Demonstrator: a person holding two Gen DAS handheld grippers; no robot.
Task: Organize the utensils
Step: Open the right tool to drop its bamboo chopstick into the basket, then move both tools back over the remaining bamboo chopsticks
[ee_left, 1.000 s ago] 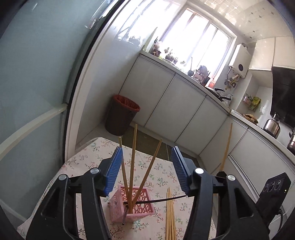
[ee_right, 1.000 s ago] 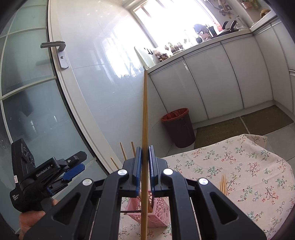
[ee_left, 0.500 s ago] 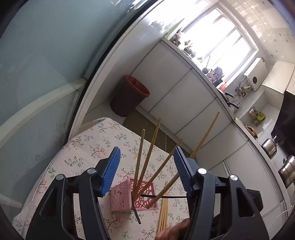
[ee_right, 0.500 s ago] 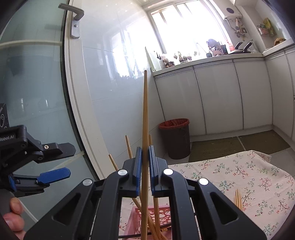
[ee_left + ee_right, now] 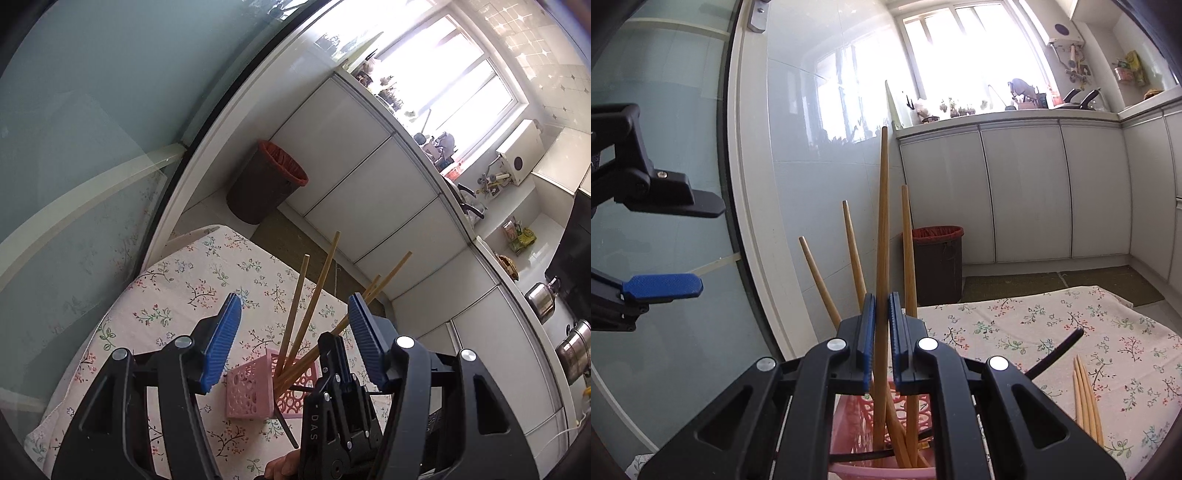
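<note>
The right gripper is clamped on a chopstick whose lower end sits inside the pink basket. I'd let go only once it leans with the others. The left gripper hangs with its jaws apart, empty.

Chopstick now down in basket

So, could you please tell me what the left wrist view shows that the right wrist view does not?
Only the left wrist view shows the pots on the counter, the pink basket's outer walls, and the right gripper from the side.

Only the right wrist view shows the right gripper shut on a chopstick whose lower end is in the basket, the loose chopsticks on the tablecloth, and the door handle.

Both show the basket holding chopsticks, the floral tablecloth, the bin and the open left gripper.
</note>
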